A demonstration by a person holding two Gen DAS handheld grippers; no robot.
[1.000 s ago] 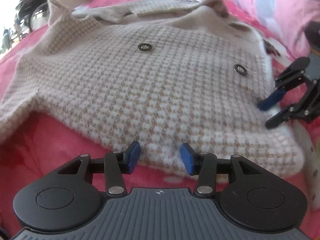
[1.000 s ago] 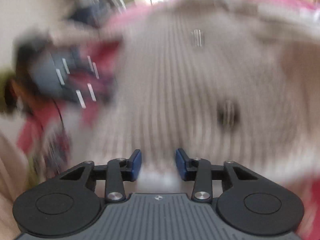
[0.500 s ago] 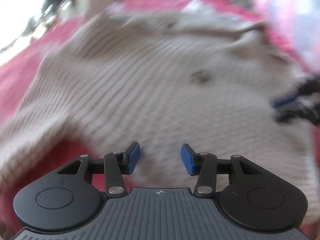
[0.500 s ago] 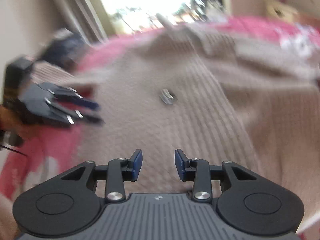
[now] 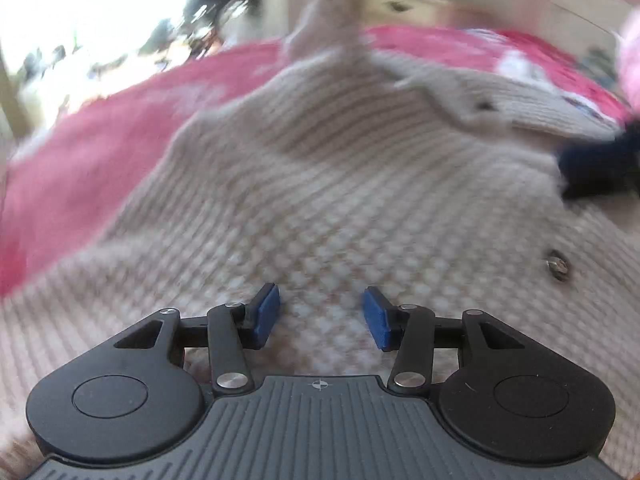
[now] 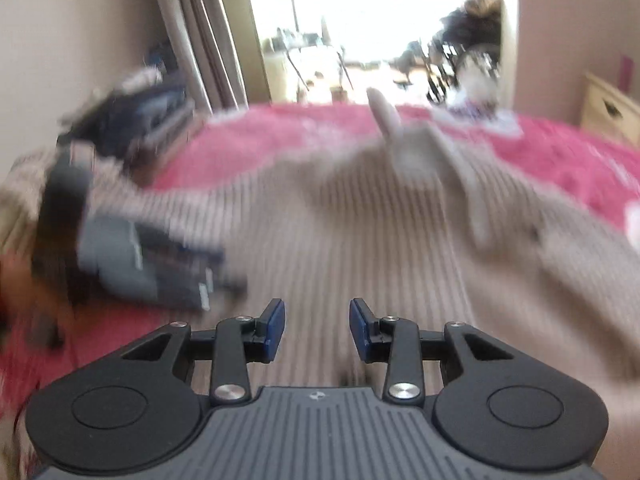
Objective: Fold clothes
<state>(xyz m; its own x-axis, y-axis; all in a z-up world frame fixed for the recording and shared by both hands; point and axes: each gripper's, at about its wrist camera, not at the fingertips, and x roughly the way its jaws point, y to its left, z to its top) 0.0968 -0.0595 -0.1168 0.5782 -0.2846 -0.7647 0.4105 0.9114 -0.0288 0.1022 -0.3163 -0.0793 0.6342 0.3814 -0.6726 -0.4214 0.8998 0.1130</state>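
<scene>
A beige and white houndstooth knit cardigan [image 5: 340, 184] with dark buttons [image 5: 558, 269] lies spread on a pink bedspread [image 5: 100, 140]. My left gripper [image 5: 320, 316] is open and empty, low over the cardigan's body. The right gripper shows blurred at the right edge of the left wrist view [image 5: 596, 168]. In the right wrist view the cardigan [image 6: 380, 248] fills the middle; my right gripper [image 6: 317, 327] is open and empty above it. The left gripper shows blurred at the left of that view [image 6: 152, 268]. Both views are motion-blurred.
The pink bedspread [image 6: 560, 148] runs around the cardigan. A cream nightstand [image 5: 404, 4] stands past the bed's far end. A bright window with curtains [image 6: 208, 40] lies beyond the bed. A pink pillow [image 5: 630, 52] shows at the right edge.
Both grippers have moved up over the cardigan, away from its hem toward its upper body. Both stay open and empty. The views have swung toward the window.
</scene>
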